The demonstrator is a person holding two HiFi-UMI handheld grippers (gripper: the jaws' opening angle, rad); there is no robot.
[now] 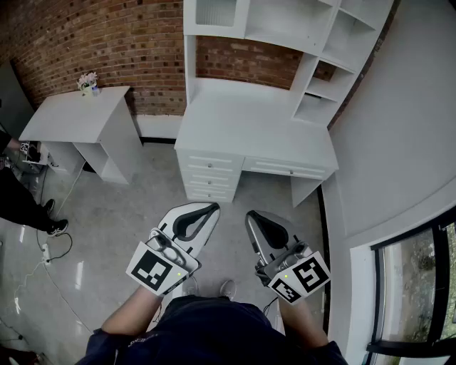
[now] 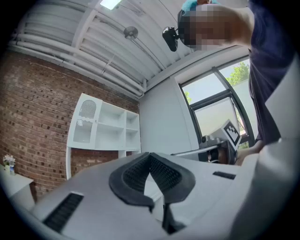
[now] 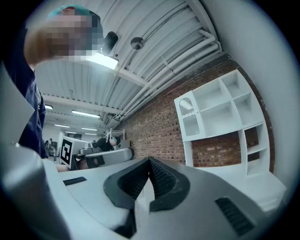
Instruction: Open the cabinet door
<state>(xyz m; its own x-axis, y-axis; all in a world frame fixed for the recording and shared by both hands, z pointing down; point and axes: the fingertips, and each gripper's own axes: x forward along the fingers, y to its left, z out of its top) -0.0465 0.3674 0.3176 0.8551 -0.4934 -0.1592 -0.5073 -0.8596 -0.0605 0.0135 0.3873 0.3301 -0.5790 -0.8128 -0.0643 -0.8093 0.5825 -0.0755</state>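
A white desk [image 1: 249, 128] with drawers stands against the brick wall, and a white shelf unit sits on it. The unit's cabinet door [image 1: 214, 13], with an arched grille, is at its top left and is closed; it also shows in the left gripper view [image 2: 86, 123] and the right gripper view [image 3: 190, 118]. My left gripper [image 1: 213, 207] [image 2: 149, 155] and right gripper [image 1: 251, 214] [image 3: 149, 161] hang side by side near my body, well short of the desk. Both are shut with nothing between the jaws.
A small white side table [image 1: 78, 114] with a flower pot [image 1: 87, 82] stands at the left. A person's legs [image 1: 28, 207] and a floor cable [image 1: 43, 249] are at the far left. A white wall [image 1: 399, 128] and a window [image 1: 420, 285] close off the right.
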